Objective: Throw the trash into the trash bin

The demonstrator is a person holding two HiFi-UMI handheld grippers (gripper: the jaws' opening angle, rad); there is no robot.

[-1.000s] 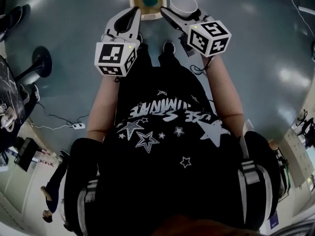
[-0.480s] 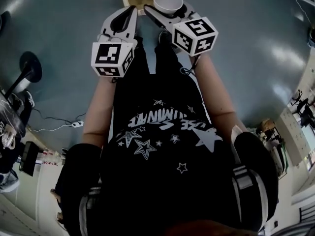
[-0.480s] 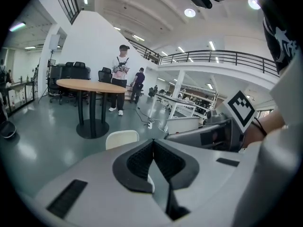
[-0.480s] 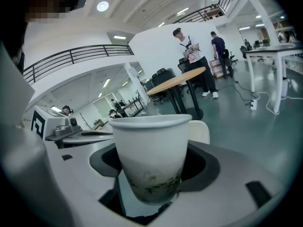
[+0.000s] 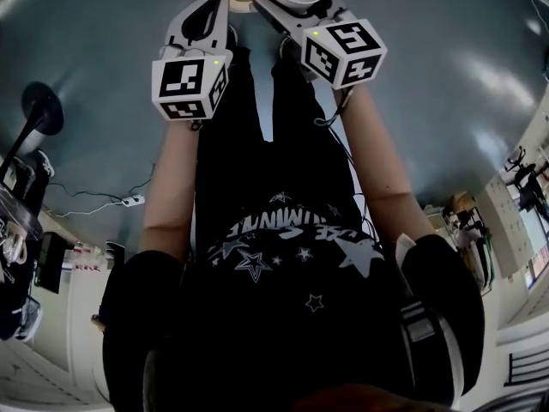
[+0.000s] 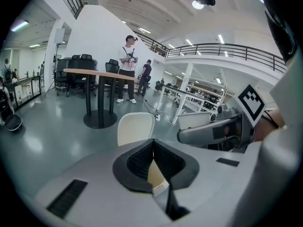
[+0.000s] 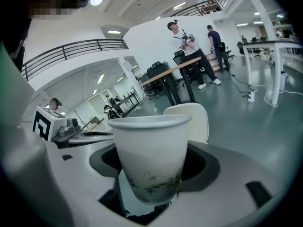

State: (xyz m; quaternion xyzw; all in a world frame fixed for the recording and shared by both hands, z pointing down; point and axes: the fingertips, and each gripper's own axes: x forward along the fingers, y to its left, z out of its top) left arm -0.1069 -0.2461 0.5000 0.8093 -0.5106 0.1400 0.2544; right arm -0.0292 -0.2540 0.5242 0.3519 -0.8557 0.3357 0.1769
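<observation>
Right gripper (image 7: pixel 154 167) grips the upright cup (image 7: pixel 149 141), with the bin (image 7: pixel 195 122) just ahead: nothing is dropped in yet. Left gripper (image 6: pixel 153 148) is closed; the tan sliver behind its tips is unclear.

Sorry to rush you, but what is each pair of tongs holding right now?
Left tongs: closed on a tan scrap.
Right tongs: closed on a white paper cup.
</observation>
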